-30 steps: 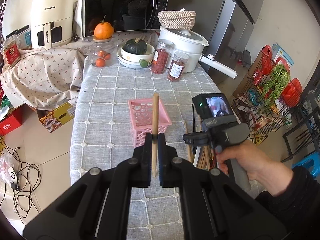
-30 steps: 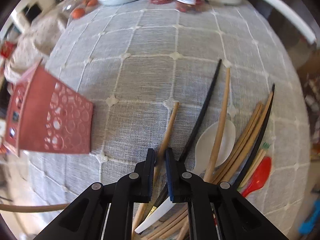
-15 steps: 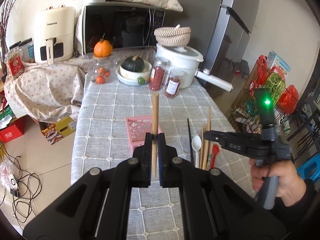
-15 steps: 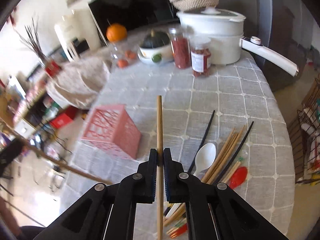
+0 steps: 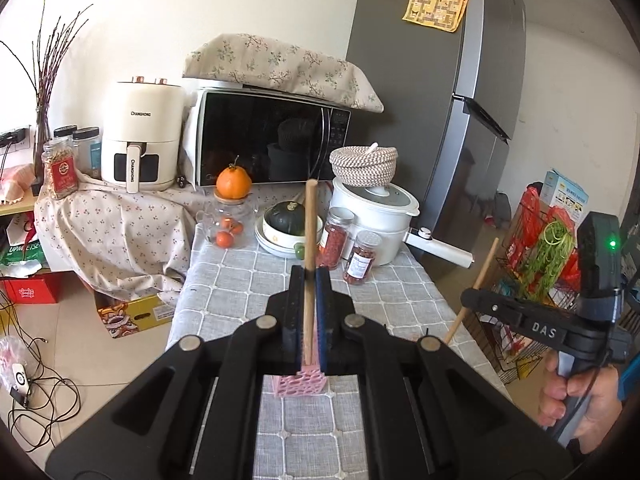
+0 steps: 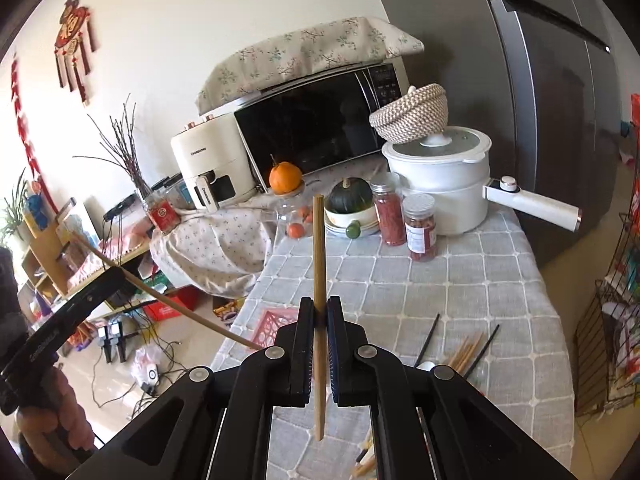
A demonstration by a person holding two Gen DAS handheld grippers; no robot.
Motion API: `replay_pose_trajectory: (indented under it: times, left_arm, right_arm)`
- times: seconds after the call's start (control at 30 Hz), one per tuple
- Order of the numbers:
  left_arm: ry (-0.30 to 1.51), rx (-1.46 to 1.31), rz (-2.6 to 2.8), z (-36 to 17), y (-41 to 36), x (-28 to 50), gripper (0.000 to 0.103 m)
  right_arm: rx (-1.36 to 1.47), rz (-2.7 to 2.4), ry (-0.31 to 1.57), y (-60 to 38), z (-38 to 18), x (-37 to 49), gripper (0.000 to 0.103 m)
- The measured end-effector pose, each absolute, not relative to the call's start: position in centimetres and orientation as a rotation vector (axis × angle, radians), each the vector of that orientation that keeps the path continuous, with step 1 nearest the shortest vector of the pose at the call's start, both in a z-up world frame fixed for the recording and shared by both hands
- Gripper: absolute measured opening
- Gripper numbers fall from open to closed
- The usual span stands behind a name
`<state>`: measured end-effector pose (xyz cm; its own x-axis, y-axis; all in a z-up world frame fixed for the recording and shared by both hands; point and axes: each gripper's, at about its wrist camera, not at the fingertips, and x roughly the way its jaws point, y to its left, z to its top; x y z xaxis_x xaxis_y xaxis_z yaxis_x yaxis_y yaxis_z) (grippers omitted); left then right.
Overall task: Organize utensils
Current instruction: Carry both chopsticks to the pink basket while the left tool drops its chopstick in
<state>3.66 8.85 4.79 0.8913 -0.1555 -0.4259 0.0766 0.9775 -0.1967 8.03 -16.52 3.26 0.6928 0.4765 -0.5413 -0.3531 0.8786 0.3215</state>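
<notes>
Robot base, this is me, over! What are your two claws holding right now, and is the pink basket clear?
Left gripper shut on wooden chopstick. Right gripper shut on second wooden chopstick. Pink basket below left gripper on table, nothing blocking it. Over.

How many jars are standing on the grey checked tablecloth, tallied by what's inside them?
Jars with red contents: 2
Glass jar with small orange fruits: 1
Total: 3

Pink perforated basket (image 5: 299, 384), grey checked tablecloth (image 6: 440, 292), floral cloth (image 5: 280, 68), orange fruit (image 5: 234, 181)
</notes>
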Motion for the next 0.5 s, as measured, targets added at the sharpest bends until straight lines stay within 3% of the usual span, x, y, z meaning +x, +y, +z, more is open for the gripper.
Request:
replay_pose_trajectory:
  times: [0.5]
  left_arm:
    - [0.582,-0.120,-0.057,0.8,7.8,9.3,0.006]
  right_arm:
    - [0.226,0.468,0.670,-15.9,2.2,9.3,0.006]
